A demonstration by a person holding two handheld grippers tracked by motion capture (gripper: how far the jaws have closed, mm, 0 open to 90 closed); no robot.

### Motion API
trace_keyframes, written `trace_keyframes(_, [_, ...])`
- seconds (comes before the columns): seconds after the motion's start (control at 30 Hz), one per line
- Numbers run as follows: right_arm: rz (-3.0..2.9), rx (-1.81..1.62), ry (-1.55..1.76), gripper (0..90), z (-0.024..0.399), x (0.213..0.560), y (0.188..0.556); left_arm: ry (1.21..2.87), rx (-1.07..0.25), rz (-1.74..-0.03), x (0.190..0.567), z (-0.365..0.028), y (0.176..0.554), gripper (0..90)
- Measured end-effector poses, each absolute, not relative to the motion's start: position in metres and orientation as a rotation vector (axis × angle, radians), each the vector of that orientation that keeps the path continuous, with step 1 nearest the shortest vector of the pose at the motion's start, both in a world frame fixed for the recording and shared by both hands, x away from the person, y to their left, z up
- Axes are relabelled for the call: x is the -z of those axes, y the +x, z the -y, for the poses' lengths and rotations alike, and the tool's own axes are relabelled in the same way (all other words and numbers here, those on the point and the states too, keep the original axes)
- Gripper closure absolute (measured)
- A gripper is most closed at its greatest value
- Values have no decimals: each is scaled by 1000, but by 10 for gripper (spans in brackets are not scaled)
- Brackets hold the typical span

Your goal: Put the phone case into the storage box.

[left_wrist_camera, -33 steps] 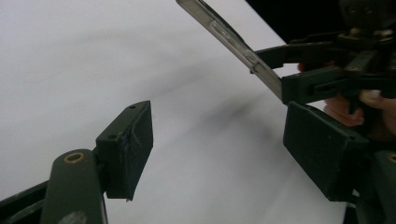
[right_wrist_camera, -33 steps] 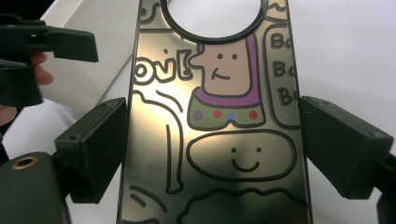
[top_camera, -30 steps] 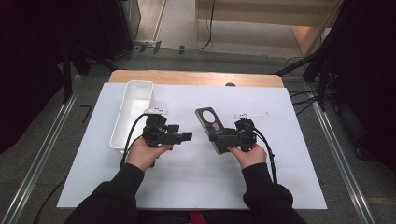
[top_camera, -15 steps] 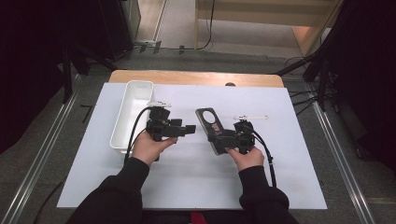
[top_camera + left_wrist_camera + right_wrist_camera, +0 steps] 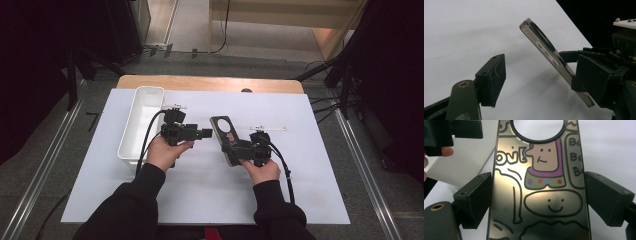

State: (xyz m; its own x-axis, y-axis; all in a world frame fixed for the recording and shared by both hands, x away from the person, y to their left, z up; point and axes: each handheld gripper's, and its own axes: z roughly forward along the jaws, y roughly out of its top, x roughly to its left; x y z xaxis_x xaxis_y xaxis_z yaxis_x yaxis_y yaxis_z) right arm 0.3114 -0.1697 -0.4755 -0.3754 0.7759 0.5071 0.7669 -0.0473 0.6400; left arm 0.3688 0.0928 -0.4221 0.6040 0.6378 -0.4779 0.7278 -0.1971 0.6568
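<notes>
Above the desk [image 5: 310,200], mid-sheet, the right hand-held gripper [image 5: 239,148] clamps a phone case [image 5: 225,131] by its edges – lifted, not yet placed – while the left hand-held gripper [image 5: 204,133], jaws wide and empty, nears it beside the tray [image 5: 131,131].

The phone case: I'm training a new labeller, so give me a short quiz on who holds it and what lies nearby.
1. True or false: the right tongs grip the phone case by its two long edges.
2. Which is nearer the white tray: A, the left tongs; B, the right tongs?
3. What is between the pads of the left tongs?

Key: 1 true, the pads sit on both edges in the right gripper view. 2 A. 3 Nothing; they stand open, pointing at the case.
</notes>
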Motion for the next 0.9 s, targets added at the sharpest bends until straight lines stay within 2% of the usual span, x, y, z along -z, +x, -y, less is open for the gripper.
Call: trace_keyframes(0.9, [-2084, -1460, 1755, 109, 154, 474, 302, 1870, 82, -1181, 416, -71, 386, 243])
